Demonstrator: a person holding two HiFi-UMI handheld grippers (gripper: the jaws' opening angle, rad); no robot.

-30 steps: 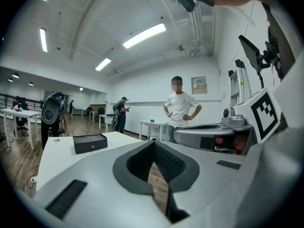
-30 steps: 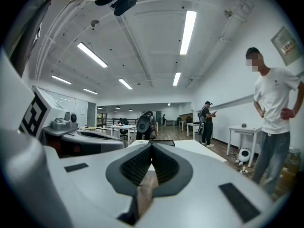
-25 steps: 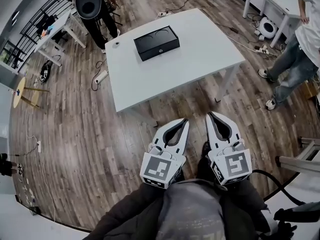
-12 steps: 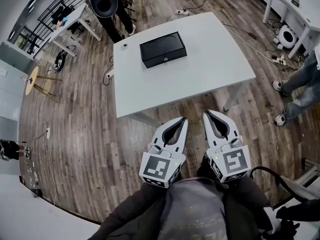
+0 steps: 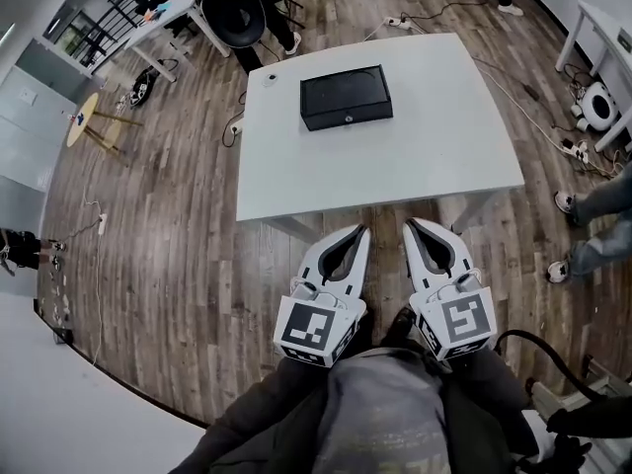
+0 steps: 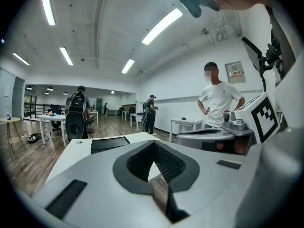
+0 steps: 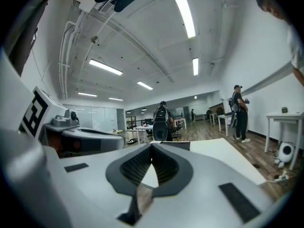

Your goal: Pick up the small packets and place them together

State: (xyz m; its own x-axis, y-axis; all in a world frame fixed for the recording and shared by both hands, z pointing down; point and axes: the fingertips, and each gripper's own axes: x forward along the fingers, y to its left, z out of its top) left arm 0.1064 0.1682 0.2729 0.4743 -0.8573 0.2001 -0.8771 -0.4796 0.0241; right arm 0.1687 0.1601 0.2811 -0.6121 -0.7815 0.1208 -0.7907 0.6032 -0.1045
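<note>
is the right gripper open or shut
Shut. In its own view the right gripper has its jaws meeting at the tips, with nothing between them.

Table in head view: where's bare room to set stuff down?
The table is bare across its whole near half, from the black box to the near edge, and along the strip between the box and the right edge. The tightest spot is the far-left corner, where a small round object sits left of the box.
</note>
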